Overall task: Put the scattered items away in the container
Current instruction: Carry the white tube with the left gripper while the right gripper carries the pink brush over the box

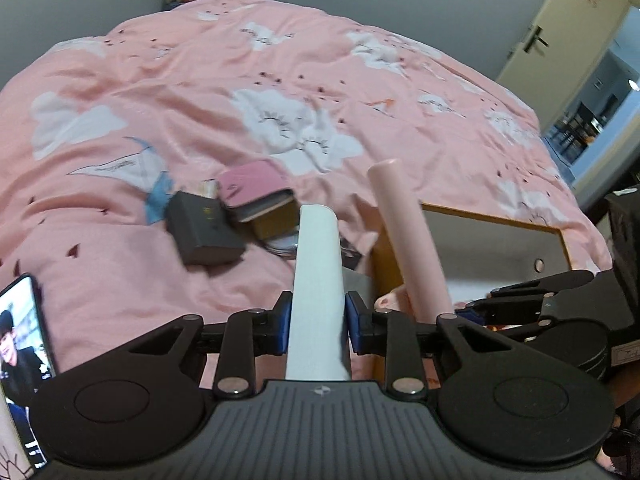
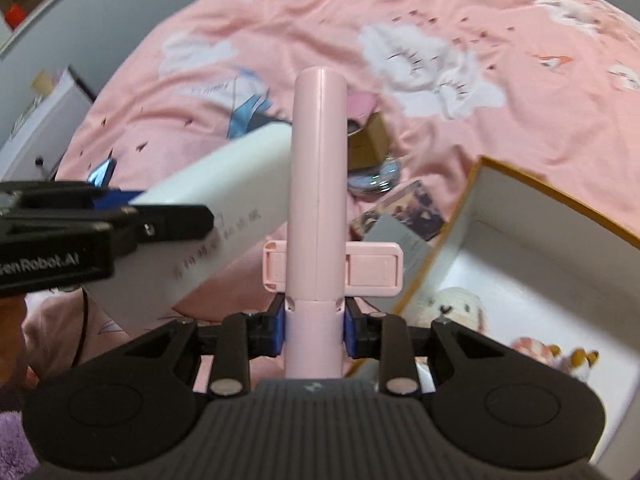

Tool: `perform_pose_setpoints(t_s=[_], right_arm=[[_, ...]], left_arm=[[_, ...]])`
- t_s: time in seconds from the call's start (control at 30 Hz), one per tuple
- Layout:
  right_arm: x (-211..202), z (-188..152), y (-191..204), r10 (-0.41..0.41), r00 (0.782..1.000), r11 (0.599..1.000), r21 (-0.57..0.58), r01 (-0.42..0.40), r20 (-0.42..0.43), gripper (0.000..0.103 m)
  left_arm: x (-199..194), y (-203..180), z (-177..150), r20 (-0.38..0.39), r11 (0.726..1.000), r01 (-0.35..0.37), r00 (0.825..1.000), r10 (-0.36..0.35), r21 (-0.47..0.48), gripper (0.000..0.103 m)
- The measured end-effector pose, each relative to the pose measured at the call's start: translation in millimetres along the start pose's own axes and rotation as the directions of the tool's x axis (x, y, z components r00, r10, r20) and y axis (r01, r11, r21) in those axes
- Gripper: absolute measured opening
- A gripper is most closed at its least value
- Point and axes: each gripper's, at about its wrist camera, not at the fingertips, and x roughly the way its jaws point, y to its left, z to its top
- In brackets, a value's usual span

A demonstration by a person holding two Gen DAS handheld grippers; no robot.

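Spreading across nearly the whole left wrist view, a pink quilted bed cover printed with white sleepy-eyed clouds.

Sitting on that cover at 3 o'clock of the left view, an open white cardboard box with a mustard-yellow rim; in the right wrist view, filling the 4 o'clock corner, with a small cream plush toy and a pink-and-orange soft toy already lying inside.

Rising from 6 o'clock toward the centre of the left view, a long white flat-sided tube with small printed lettering — pinched between the blue pads of the left gripper, jaws narrow and pressing on both its sides.

Rising likewise from 6 o'clock in the right view, a slim pale-pink cylinder with a folding clip bracket across its lower part — clamped near its base by the right gripper, jaws narrow and closed against it. Crossing just beside each other in the air, both long items lifted clear of the cover, just beside the box's near wall.

Lying scattered at about 9 o'clock of the white tube: a small dark grey box, a pink-covered little book with gilt page edges, a round clear disc and a printed photo card.

Showing at 8 o'clock of the left view, a lit phone screen.
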Motion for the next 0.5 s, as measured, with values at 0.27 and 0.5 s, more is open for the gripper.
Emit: perform_pose_setpoints(t_s=[0.27, 0.5], right_arm=[[-33, -33, -32, -0.126, 0.990, 0.989, 0.090, 0.120, 0.068, 0.030], [-67, -68, -68, -0.225, 0.971, 0.958, 0.202, 0.205, 0.083, 0.030]], left_arm=[[3, -40, -2, -0.008, 0.995, 0.066, 0.998, -0.066, 0.074, 0.031], [10, -77, -2, -0.030, 0.976, 0.171, 0.985, -0.168, 0.133, 0.031]])
